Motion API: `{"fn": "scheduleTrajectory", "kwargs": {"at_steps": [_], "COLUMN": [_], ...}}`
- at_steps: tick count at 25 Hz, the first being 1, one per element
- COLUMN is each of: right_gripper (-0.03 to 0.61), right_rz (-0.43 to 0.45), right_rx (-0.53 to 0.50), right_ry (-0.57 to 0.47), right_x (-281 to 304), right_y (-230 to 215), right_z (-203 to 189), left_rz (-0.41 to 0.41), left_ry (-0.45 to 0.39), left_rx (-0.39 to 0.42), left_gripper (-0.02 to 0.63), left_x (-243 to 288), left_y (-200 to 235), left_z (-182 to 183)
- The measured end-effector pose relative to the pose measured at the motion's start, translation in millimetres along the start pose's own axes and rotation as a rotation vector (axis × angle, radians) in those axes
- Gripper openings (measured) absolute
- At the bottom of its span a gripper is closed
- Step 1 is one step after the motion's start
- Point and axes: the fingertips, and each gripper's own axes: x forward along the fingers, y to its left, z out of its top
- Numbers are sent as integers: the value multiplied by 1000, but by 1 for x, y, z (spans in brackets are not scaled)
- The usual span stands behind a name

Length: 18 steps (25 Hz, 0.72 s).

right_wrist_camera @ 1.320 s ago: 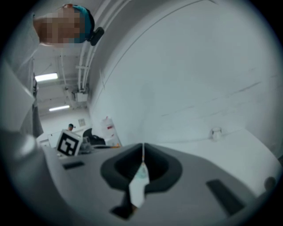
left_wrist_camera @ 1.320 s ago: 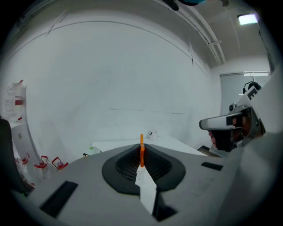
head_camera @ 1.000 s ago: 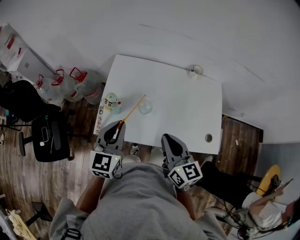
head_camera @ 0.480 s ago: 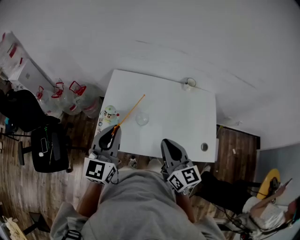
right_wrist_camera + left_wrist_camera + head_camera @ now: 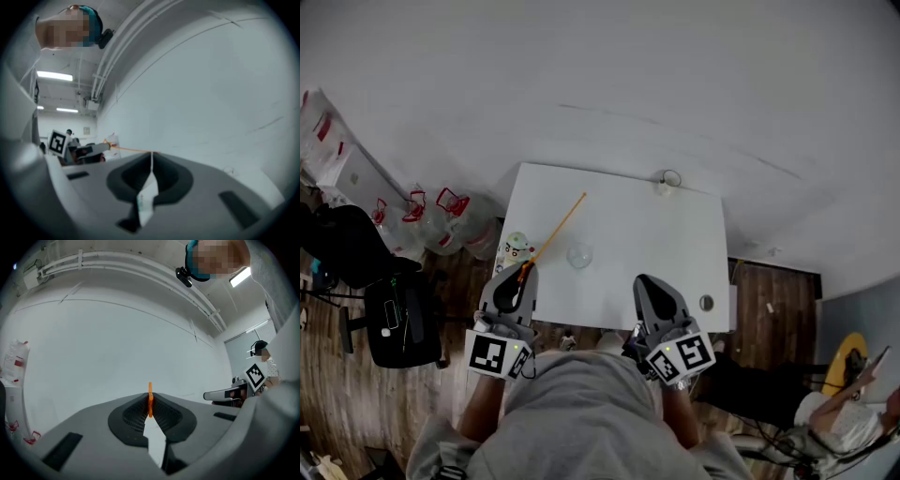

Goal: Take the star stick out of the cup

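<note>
My left gripper (image 5: 521, 274) is clamped on the stick (image 5: 558, 223), which points to one o'clock, clear of the cup (image 5: 578, 255). My right gripper (image 5: 649, 284) is closed and empty. I judge the task essentially done.

The head camera looks steeply down from well above the surface (image 5: 619, 234). Cameras on the left gripper (image 5: 517, 274) and right gripper (image 5: 649, 283) sit close behind the jaws, facing the wall (image 5: 117, 348), each glimpsing the other.
</note>
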Motion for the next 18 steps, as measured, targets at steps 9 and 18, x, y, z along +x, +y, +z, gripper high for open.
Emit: {"fn": "scheduleTrajectory", "kwargs": {"at_steps": [9, 18], "right_gripper": [35, 36], "right_rz": [-29, -34], "right_rx": [-25, -29], "right_ry": [-44, -34], "right_x": [-2, -5], "right_y": [-13, -17], "right_z": [24, 23], "left_rz": [-35, -43], "left_ry": [-51, -72], "left_rx": [10, 5], "left_gripper": [44, 44], "left_x": [5, 4], "left_y": [-6, -9], "left_z": [11, 13]}}
